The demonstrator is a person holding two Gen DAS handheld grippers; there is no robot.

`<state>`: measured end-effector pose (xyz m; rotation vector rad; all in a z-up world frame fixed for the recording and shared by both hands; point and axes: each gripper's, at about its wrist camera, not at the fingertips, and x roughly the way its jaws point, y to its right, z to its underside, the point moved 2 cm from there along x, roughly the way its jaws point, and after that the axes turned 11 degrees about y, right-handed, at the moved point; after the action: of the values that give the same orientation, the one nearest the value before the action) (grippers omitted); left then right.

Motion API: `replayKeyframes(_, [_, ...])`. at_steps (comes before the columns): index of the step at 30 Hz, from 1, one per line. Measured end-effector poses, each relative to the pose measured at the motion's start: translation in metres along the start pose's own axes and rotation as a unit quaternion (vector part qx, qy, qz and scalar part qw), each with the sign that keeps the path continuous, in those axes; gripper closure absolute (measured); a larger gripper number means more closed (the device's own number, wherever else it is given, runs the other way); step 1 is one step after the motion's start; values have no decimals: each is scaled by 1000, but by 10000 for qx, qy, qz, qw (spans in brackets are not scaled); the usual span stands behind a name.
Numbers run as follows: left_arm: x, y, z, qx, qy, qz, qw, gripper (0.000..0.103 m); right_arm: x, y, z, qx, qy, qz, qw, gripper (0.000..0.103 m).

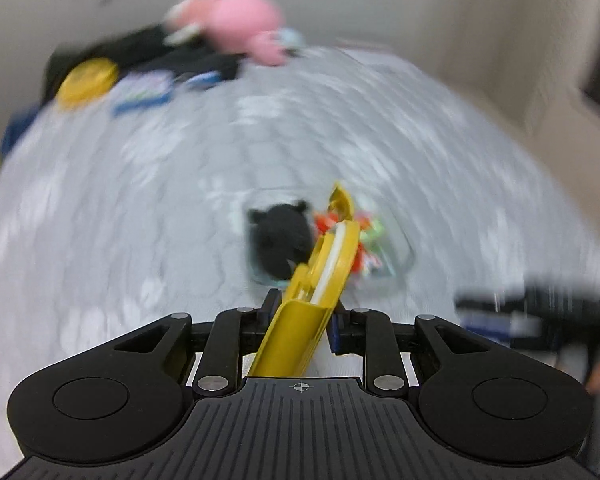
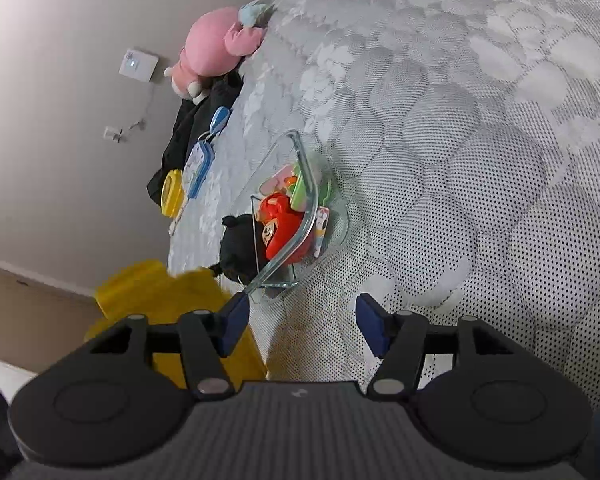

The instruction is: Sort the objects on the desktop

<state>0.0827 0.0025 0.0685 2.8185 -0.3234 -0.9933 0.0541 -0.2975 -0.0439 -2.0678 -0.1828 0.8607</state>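
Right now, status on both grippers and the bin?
Left gripper shut on yellow tool. Right gripper open, holding nothing. Clear bin holds toys, black plush against it.

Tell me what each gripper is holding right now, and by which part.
The left gripper is shut on the yellow plastic tool, gripping it across its broad flat handle end. The right gripper is open and holds nothing.
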Motion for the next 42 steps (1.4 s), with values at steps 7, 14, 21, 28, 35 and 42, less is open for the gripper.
replayKeyframes(7, [-6,-104,24,-2234,369,-406,9732,79,10,-14,11,-645,-285,172,9974,41])
replayKeyframes(14, [5,-170,67,-3774,230,-458,9246,81,25,-22,34,-847,-772,427,9925,41])
replayKeyframes(21, [20,-189,78,-4113,-41,-526,9100,75,38,-34,101,1021,-1624,-196,9812,29])
replayKeyframes(28, [23,-195,82,-4234,-121,-482,9046,69,76,-47,157,2159,-2167,41,9521,28])
replayKeyframes(35, [27,-197,84,-4273,-133,-435,9029,68,104,-63,178,2277,-1934,468,9532,30])
replayKeyframes(42, [31,-207,91,-4667,-182,-325,8836,56,108,-70,165,1932,-1528,507,9679,46])
